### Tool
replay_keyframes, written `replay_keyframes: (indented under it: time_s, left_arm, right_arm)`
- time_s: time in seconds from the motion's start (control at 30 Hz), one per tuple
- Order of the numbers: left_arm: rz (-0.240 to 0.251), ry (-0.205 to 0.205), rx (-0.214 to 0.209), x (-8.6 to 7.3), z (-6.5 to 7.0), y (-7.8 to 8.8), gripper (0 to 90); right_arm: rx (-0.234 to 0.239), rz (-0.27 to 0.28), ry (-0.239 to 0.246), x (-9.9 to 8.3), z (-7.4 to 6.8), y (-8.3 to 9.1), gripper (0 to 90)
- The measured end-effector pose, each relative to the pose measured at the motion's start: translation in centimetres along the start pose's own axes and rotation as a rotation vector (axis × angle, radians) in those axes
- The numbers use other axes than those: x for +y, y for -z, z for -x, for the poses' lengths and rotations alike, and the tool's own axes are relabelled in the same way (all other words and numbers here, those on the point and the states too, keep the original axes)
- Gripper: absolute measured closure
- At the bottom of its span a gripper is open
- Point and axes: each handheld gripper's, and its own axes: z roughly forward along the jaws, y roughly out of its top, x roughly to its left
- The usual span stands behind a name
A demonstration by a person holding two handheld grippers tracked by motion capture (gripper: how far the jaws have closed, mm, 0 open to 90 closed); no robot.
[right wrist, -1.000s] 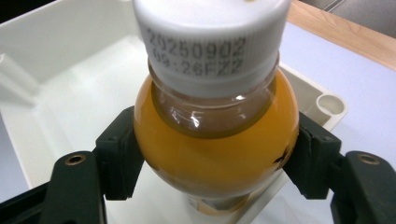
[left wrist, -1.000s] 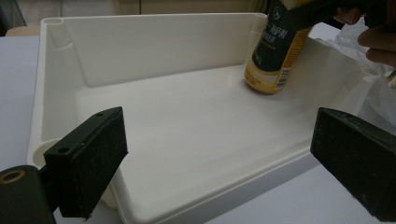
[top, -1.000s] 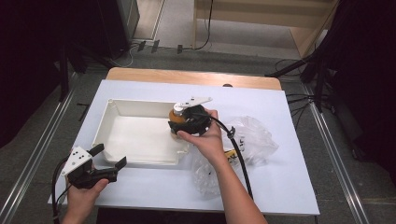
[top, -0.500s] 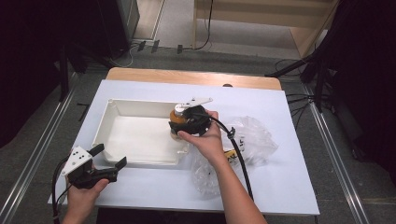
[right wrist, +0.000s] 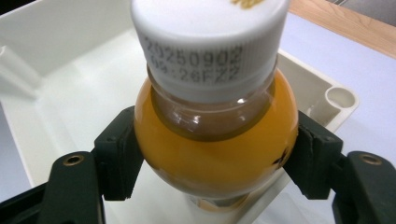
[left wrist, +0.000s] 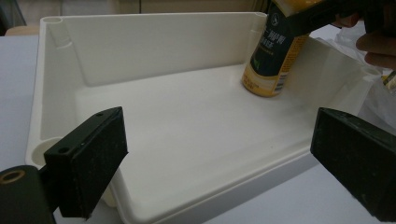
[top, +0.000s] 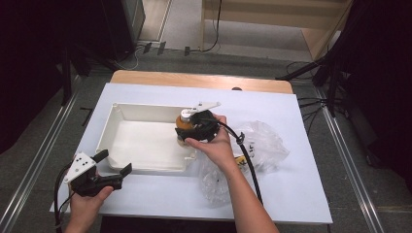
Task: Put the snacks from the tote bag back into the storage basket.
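Nothing has moved: bottle [right wrist: 215, 140] stands upright, cap up, in tray [top: 141, 145].

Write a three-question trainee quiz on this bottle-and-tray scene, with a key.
1. True or false: the right gripper has its jaws against the orange bottle.
2. Where does the bottle's base rest? A) in the white tray B) on the plastic bag C) on the wooden board
3. What do the left gripper jaws hold?

Key: 1 true. 2 A. 3 nothing; they stand open near the tray's corner.
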Motion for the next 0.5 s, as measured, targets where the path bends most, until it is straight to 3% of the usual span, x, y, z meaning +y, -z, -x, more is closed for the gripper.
replay_keyframes:
  time_s: [0.27, 0.5]
  left_arm:
    - [-0.001, 0.004, 0.002, 0.0, 0.0, 0.0, 4.1]
    - [-0.001, 0.002, 0.0, -0.1, 0.1, -0.2, 4.1]
  right_arm:
    - [0.022, 0.03, -0.028, 0.2, 0.2, 0.6, 25.1]
    - [0.019, 0.041, -0.022, 0.1, 0.5, 1.5, 20.1]
